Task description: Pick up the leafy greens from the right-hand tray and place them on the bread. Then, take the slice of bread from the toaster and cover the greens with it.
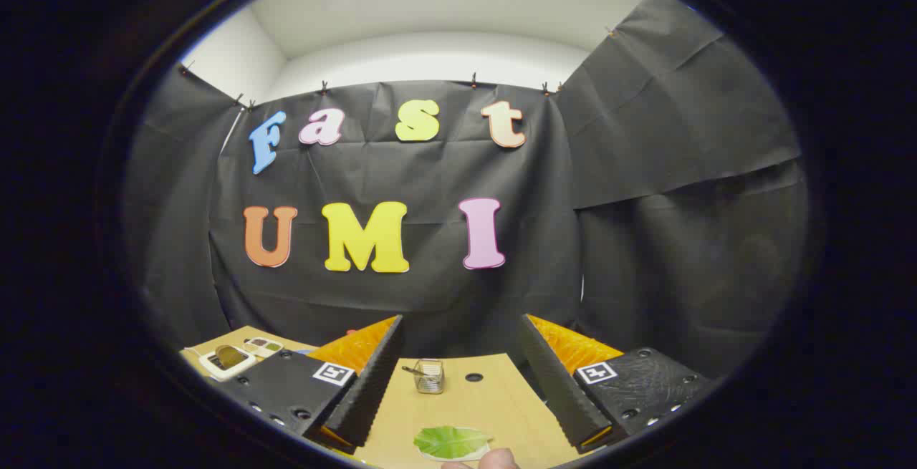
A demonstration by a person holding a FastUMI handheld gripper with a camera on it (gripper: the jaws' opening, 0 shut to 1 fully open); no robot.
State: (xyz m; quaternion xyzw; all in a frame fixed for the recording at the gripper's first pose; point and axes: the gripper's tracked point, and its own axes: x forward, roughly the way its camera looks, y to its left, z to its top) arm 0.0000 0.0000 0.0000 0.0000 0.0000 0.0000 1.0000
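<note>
A green leaf lies on a small white tray on the wooden table, low between my two fingers and close to the camera. My gripper is open, held above the table, with nothing between the fingers. Off to the left, beyond the left finger, stands a white toaster with a brown slice of bread in its slot. The bread that lies flat is hidden from me.
A small wire metal holder stands on the table between the fingers, next to a round hole. A white dish with greenish bits sits behind the toaster. A person's fingertip shows beside the tray. Black cloth walls close the booth behind.
</note>
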